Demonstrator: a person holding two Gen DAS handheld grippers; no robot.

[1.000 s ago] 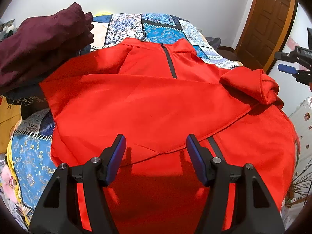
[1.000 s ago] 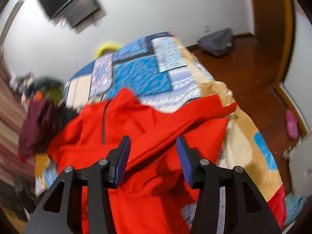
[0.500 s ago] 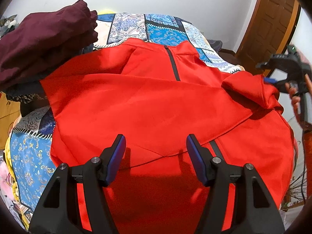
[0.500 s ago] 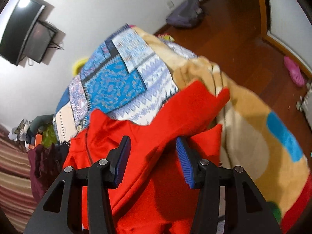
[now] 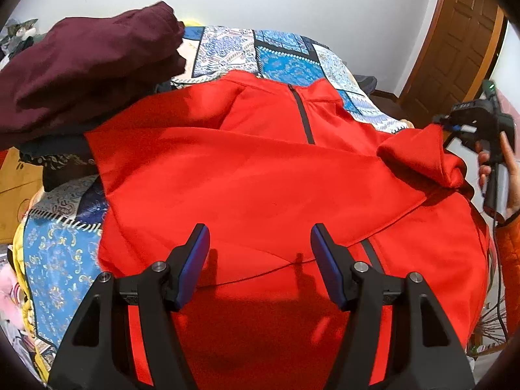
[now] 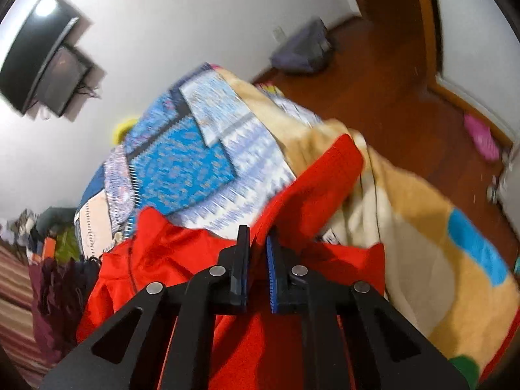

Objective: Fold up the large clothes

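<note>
a: where's the red jacket [image 5: 266, 178]?
b: mid-frame, spread on the bed [image 5: 286, 61]. soft, floppy. right hand-held gripper [image 6: 258, 243] pinches its sleeve; left hand-held gripper [image 5: 260, 250] gapes empty. take the hem.

The jacket [image 5: 260, 178] was bright red with a dark zip [image 5: 304, 118]. The bedspread [image 5: 286, 61] under it was a blue-and-white patchwork of ornate prints; the blanket [image 6: 422, 221] was tan and cream with blue patches. The folded garment [image 5: 87, 61] was maroon. The fingers [image 5: 191, 266] were black with blue pads.
</note>
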